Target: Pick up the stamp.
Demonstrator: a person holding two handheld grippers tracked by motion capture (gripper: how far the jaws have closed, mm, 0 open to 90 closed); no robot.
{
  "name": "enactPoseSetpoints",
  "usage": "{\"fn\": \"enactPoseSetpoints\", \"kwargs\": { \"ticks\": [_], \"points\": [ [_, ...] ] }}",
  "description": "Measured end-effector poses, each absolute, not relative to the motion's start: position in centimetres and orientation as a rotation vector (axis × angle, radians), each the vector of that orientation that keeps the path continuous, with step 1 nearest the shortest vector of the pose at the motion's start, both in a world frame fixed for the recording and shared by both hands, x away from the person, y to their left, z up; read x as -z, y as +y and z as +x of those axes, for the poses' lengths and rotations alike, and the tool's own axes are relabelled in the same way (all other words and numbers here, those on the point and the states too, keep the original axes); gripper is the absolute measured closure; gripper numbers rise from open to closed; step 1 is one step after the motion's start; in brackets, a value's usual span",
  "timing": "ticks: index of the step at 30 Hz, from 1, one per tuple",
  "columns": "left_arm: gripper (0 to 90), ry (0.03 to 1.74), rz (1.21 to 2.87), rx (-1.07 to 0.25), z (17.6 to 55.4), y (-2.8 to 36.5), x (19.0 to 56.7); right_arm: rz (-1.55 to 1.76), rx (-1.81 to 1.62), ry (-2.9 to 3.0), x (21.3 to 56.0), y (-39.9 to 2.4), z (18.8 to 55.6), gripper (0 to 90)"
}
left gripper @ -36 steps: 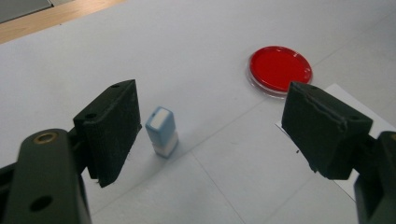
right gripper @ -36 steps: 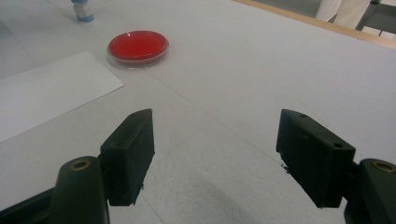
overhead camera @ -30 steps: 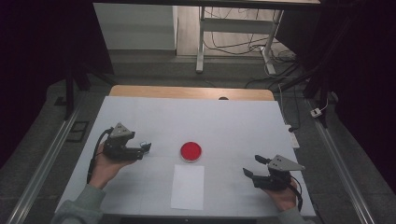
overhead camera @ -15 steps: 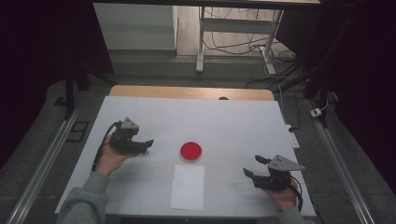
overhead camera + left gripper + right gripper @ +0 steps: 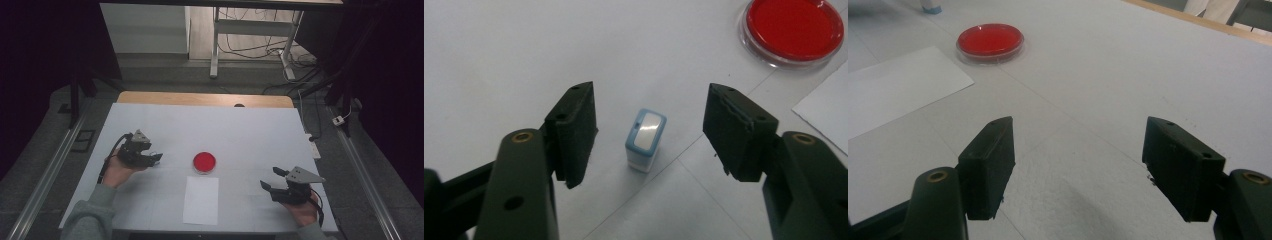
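left gripper point(image 5: 649, 135): jaws been closing, not touching the little blue stamp point(image 5: 645, 140) standing between them | red ink dish point(image 5: 204, 162): right of stamp, paper sheet point(image 5: 201, 200) just below it | right gripper point(image 5: 1078, 170): wide, nothing in it

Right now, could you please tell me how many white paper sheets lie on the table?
1. The white rectangular paper sheet lies near the table's front edge, just in front of the round red ink pad.

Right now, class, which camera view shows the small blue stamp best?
The left gripper view: the stamp stands upright, close up, untouched between the closing left gripper. The right gripper view catches its base; the high view hides it.
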State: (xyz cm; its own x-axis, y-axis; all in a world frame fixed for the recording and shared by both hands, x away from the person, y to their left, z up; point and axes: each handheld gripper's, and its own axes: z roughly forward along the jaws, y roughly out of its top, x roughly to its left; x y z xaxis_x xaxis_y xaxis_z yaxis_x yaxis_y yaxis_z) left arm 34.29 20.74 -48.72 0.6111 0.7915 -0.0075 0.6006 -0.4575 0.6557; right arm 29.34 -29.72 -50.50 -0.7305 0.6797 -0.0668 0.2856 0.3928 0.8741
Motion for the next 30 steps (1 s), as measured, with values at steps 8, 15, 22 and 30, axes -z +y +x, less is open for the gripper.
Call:
{"fn": "enactPoseSetpoints", "kwargs": {
  "ticks": [8, 15, 22, 30],
  "points": [
    [47.1, 1.081, 2.243, -0.369, 34.5, 20.8, 49.4, 0.831, -1.281, 2.243, 50.5, -29.8, 29.3, 28.9],
    [55.4, 1.076, 2.250, -0.353, 34.5, 21.1, 49.7, 0.831, -1.284, 2.242, 50.6, -29.8, 29.3, 29.0],
    [61.7, 1.074, 2.269, -0.335, 34.6, 21.3, 50.1, 0.832, -1.284, 2.246, 50.6, -29.8, 29.4, 29.0],
    [75.1, 1.065, 2.264, -0.324, 34.7, 21.5, 50.2, 0.830, -1.273, 2.247, 50.7, -29.8, 29.3, 29.0]
  ]
}}
